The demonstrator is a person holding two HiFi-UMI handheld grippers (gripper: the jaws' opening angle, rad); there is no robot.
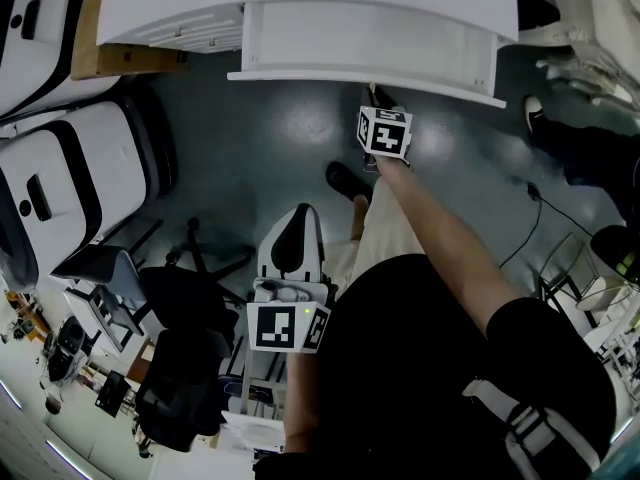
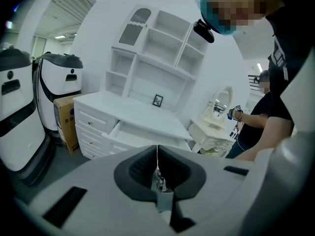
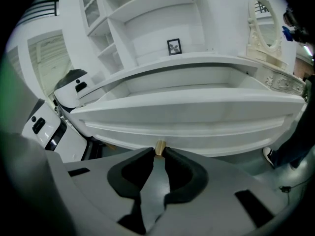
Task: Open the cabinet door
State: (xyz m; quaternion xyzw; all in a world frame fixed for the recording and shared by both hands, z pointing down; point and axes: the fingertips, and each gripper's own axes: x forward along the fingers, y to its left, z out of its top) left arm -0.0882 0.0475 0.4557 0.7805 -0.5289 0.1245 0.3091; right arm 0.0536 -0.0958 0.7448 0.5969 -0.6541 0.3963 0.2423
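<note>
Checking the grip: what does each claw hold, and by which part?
The right claw pinches the white drawer by its small gold knob. The left claw is shut, empty.

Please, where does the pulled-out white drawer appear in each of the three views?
Head view: the drawer, top centre.
Left gripper view: the drawer, lower middle, under the desktop.
Right gripper view: the drawer spans the middle; the right gripper pinches its knob.
Shared landmark: the small picture frame, in both gripper views only.
</note>
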